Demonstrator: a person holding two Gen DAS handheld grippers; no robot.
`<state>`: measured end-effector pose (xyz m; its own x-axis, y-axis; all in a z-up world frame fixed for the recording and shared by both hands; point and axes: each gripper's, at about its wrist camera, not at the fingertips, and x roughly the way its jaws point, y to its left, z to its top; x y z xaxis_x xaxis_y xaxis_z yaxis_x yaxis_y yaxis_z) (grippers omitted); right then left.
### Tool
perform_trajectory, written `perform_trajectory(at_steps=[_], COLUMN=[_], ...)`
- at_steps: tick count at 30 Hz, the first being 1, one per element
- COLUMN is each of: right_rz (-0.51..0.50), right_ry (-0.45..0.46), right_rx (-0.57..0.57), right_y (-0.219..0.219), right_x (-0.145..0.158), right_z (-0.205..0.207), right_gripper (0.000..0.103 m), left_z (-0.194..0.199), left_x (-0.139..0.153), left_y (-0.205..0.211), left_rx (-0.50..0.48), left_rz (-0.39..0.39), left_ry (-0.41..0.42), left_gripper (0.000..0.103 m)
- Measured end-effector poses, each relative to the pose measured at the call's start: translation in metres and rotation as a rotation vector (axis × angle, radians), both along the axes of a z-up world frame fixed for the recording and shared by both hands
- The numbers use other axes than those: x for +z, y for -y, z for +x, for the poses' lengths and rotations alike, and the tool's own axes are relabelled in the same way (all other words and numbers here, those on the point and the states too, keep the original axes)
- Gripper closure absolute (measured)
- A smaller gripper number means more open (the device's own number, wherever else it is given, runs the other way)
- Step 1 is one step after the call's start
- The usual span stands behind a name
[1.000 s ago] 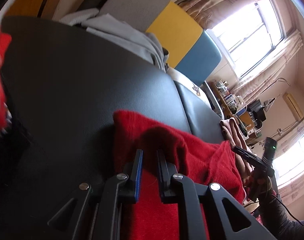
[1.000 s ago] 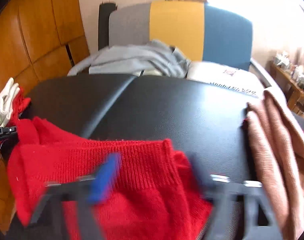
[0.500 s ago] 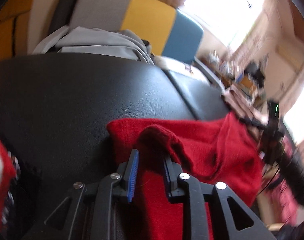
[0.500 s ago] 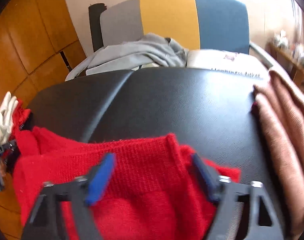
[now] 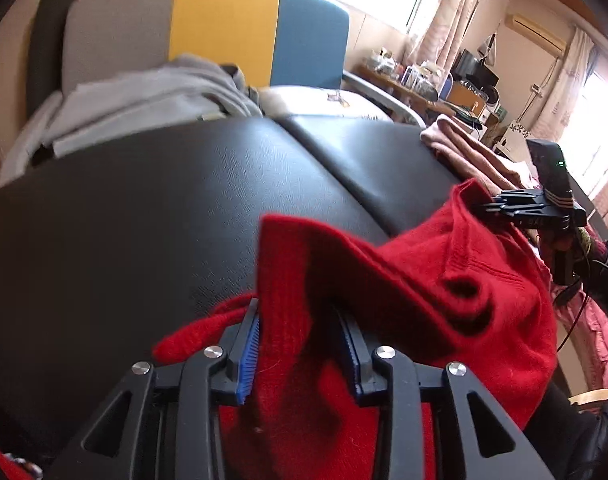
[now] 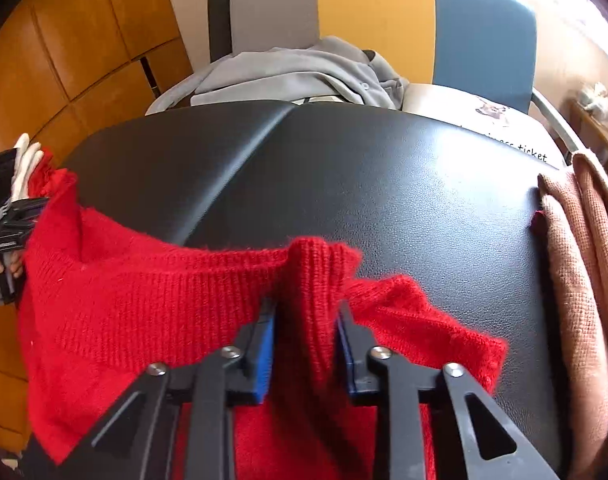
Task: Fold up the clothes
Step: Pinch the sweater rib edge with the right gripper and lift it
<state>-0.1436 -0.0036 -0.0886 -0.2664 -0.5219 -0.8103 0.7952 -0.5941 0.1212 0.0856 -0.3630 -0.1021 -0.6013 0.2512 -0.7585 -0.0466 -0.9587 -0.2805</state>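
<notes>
A red knit sweater (image 5: 444, 280) lies bunched at the near edge of a black padded surface (image 5: 144, 220). My left gripper (image 5: 298, 320) has a raised fold of it between its blue pads. Its jaws are opening, and a shadowed gap shows beside the right pad. In the right wrist view, the red sweater (image 6: 124, 300) stretches leftward. My right gripper (image 6: 306, 312) is closing, its pads pressing on a bunched ribbed edge. Each gripper also appears in the other view: the right gripper (image 5: 536, 208) at the sweater's far corner, the left gripper (image 6: 8, 216) at its left end.
A folded brown knit garment (image 6: 580, 260) lies along the surface's right edge. Behind it stands a grey, yellow and blue chair (image 6: 376, 12) holding a grey garment (image 6: 296, 76) and a white printed bag (image 6: 484, 116). Wooden panels (image 6: 64, 40) fill the left.
My left gripper's jaws have spread apart around the red fold and its view has rolled and shifted. My right gripper's jaws went wide, then closed in on the sweater's ribbed edge.
</notes>
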Motion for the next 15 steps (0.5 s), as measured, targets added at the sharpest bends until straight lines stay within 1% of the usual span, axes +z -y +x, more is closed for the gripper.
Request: perform_trajectory(at_steps=[1,2,3,5,8,10,12,14,15], right_rz=[-0.007,-0.012,-0.019,-0.048,-0.127,-0.148,-0.143,-0.106,-0.095], right_ry=[0.003,0.002,0.001,-0.005,-0.027,-0.029,-0.011,-0.009,0.016], right_rx=[-0.001,-0.010,-0.019,-0.041,-0.112,-0.169,-0.225,-0.259,-0.282], right_y=[-0.002,-0.004,-0.007,-0.012,-0.023,-0.029,-0.034,-0.033,-0.033], right_x=[0.001,0.001,0.002,0.007,0.022,0.023,0.014,0.000,-0.010], right_z=[0.001,0.002,0.003,0.003,0.000,-0.006,-0.014,-0.019,-0.023], right_gripper=[0.085,0.087,0.089,0.090,0.091,0.091,0.091,0.091,0.090], left_z=[0.000,0.001,0.003,0.006,0.021,0.031,0.039,0.046,0.050], left_x=[-0.004,-0.005,-0.006,-0.008,0.001,0.004,0.001,-0.007,-0.011], left_y=[0.001,0.002,0.002,0.003,0.009,0.015,0.019,0.023,0.025], left_rx=[0.001,0.012,0.023,0.048,0.140,0.207,0.277,0.333,0.352], left_rz=[0.031,0.048,0.064,0.098,0.159,0.200,0.207,0.229,0.249], left_ry=[0.016,0.016,0.015,0.010,-0.060,-0.100,-0.106,-0.095,-0.084], left_gripper=[0.069,0.074,0.082,0.088,0.090,0.090,0.091,0.091,0.091])
